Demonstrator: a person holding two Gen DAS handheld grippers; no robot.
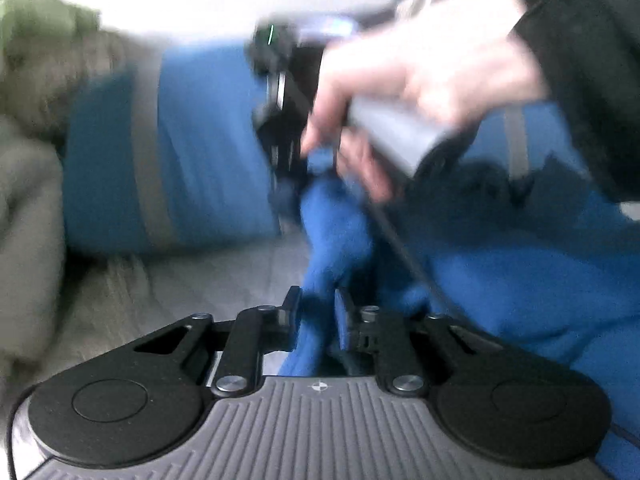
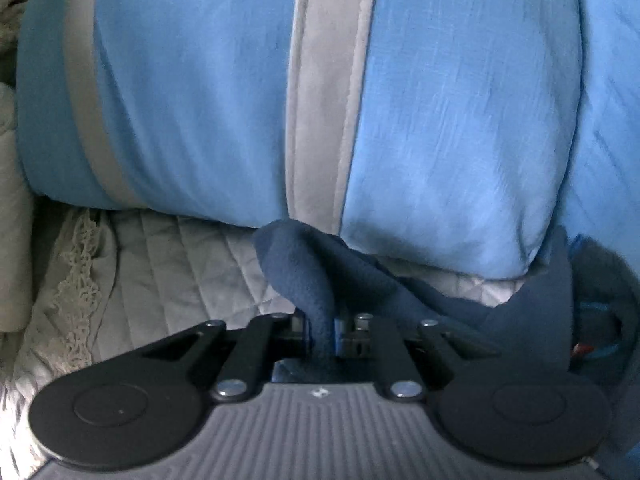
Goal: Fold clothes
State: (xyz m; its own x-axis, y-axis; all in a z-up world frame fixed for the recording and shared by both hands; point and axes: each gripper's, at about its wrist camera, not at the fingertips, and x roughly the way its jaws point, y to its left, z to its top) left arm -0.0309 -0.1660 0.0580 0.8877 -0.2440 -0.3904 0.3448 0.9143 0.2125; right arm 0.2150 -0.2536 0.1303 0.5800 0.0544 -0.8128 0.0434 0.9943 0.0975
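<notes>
- Left wrist view: the left tool (image 1: pixel 316 312) has its two fingers drawn in on a fold of the blue fleece garment (image 1: pixel 332 240), which runs up between them from the near edge of the picture.
- The garment climbs from that pinch toward the middle of the picture and spreads in a heap over the near right (image 1: pixel 520 280).
- At the far end of the raised fold, the right tool (image 1: pixel 280 120) shows as a blurred black shape pointing down at the cloth; how its fingers stand cannot be told from this view.
- A person's hand (image 1: pixel 420 68) grips the grey handle of that tool, with a dark sleeve (image 1: pixel 580 60) at the far right.
- Behind lies a blue cushion (image 1: pixel 192 140) with a grey stripe, and beneath it a pale quilted bedspread (image 1: pixel 192 272).
- Right wrist view: the right tool (image 2: pixel 320 330) is pressed together on a bunched fold of the same garment (image 2: pixel 316 280), which looks dark navy here.
- The cloth loops up from the pinch, touches the lower edge of the cushion (image 2: pixel 440 120) and trails off to the near right.
- The quilted bedspread (image 2: pixel 180 264) fills the near left, with a strip of lace trim (image 2: pixel 80 280) along its left side.
</notes>
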